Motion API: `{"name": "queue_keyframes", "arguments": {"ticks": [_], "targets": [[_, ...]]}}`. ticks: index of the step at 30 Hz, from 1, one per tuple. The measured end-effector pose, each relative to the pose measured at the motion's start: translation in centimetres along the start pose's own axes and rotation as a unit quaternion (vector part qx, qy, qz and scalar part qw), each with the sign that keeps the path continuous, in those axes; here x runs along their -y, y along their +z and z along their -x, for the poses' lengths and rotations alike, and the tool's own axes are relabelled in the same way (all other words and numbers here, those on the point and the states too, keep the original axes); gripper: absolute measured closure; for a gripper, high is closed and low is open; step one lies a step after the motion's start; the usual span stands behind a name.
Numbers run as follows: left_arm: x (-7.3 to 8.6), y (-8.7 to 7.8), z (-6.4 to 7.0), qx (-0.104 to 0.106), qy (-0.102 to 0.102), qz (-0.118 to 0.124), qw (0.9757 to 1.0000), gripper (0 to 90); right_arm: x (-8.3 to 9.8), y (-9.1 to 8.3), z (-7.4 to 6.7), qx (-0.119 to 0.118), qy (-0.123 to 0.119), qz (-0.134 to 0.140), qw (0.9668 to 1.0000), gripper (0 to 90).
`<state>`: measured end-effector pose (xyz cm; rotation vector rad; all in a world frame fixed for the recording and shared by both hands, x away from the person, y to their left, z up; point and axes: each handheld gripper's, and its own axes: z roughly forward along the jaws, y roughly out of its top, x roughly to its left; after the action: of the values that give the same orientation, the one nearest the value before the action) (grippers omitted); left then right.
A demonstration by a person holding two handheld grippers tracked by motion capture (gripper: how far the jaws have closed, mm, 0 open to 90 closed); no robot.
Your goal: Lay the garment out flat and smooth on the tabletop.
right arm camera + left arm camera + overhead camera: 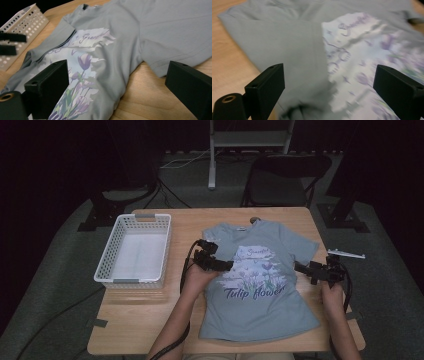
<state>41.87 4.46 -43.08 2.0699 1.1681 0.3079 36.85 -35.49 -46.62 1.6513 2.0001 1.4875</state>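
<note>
We count one T-shirt [260, 285], one white basket [134, 251] and two hand-held grippers on the wooden table [145, 320]. The T-shirt, pale grey-blue with a tulip print and purple lettering, lies face up at the table's middle, its left sleeve folded in over the print. The left gripper [227, 265] hangs over that fold, jaws wide apart and empty. The right gripper [299, 268], likewise open and empty, sits at the other sleeve.
</note>
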Motion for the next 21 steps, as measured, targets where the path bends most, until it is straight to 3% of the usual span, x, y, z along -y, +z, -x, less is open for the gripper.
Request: {"name": "queue_keyframes", "arguments": {"ticks": [5, 8, 14, 16, 18, 21], "targets": [[-1.6, 1.8, -0.2, -0.030, 0.002, -0.009, 0.9995, 11.2, 0.3, 0.2, -0.1, 0.004, -0.005, -0.007, 1.0000, 4.4], [-2.7, 2.5, 0.2, -0.033, -0.001, -0.004, 0.9994, 11.3, 0.5, 0.3, 0.3, 0.000, 0.005, -0.012, 0.9999, 4.5], [-5.1, 4.7, 2.2, -0.049, 0.033, -0.015, 0.9982, 11.7, 0.8, 0.4, 0.6, 0.001, 0.010, -0.019, 0.9998, 5.4], [-5.4, 5.7, 2.5, -0.066, 0.036, -0.022, 0.9970, 11.7, 0.8, 0.2, 0.6, -0.002, 0.010, -0.016, 0.9998, 5.4], [-5.5, 6.7, 2.6, -0.062, 0.029, -0.030, 0.9972, 13.8, 0.7, -0.1, 0.6, -0.003, 0.013, -0.011, 0.9999, 5.4], [-5.3, 8.1, 2.5, -0.077, 0.034, -0.051, 0.9951, 13.8, 0.6, -0.6, 0.6, -0.019, 0.021, -0.004, 0.9996, 5.4]]}}
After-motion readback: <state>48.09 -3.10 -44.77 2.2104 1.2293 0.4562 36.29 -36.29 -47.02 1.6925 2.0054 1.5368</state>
